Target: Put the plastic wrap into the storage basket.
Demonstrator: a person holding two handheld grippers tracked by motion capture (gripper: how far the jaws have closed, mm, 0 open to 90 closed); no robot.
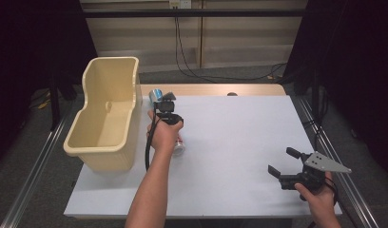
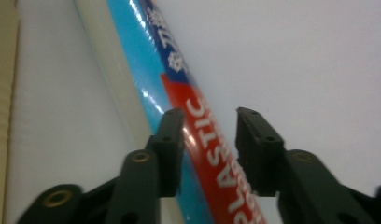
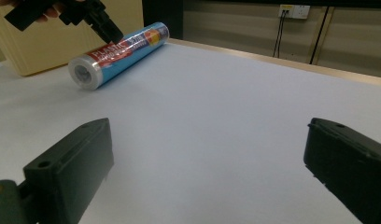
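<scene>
Plastic-wrap roll [image 3: 117, 52], a glossy blue-and-red cylinder, lies beside the cream plastic bin [image 1: 106, 118], straddled by the left gripper's [image 2: 209, 135] parted jaws; right gripper [image 1: 283, 161] gapes.

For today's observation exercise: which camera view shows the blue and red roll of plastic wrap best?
The right gripper view: the whole roll lies in sight. The left gripper view shows a blurred stretch of its label; the high view shows its ends past the hand.

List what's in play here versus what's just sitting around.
In play:
left gripper, jaws open astride the roll
roll of plastic wrap, lying on the table
beige bin, probably its destination

Idle:
right gripper, open, away from the roll
wall socket and cables
</scene>
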